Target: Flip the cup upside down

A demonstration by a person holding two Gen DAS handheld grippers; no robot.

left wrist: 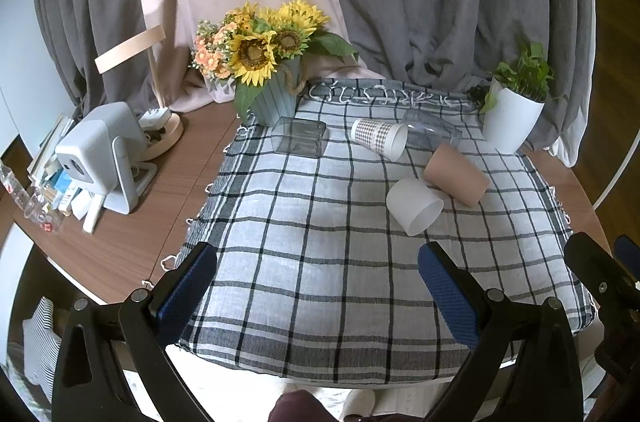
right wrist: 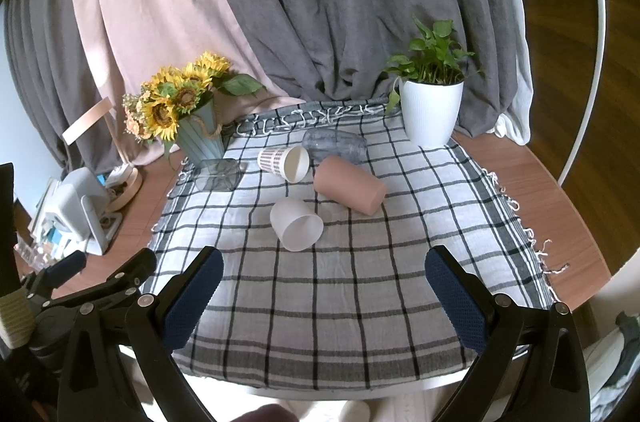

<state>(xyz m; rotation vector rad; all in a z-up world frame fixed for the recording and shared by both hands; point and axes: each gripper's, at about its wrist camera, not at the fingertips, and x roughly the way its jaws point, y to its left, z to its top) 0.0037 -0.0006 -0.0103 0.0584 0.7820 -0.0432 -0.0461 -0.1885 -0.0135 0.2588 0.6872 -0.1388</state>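
Several cups lie on their sides on the checked cloth (left wrist: 304, 262) (right wrist: 320, 286): a white cup (left wrist: 414, 206) (right wrist: 296, 224) nearest, a tan cup (left wrist: 456, 178) (right wrist: 350, 188), a checked paper cup (left wrist: 380, 137) (right wrist: 285, 161), a clear square glass (left wrist: 299, 137) (right wrist: 218, 175) and a clear round glass (left wrist: 432, 133) (right wrist: 335, 145). My left gripper (left wrist: 316, 286) is open and empty over the cloth's near edge. My right gripper (right wrist: 322, 294) is open and empty, the white cup just beyond it.
A sunflower vase (left wrist: 272, 98) (right wrist: 200, 138) stands at the back left of the cloth, a white potted plant (left wrist: 510, 118) (right wrist: 430, 110) at the back right. A white projector (left wrist: 100, 154), lamp base and clutter sit on the wooden table (left wrist: 132, 234) at left. Curtains hang behind.
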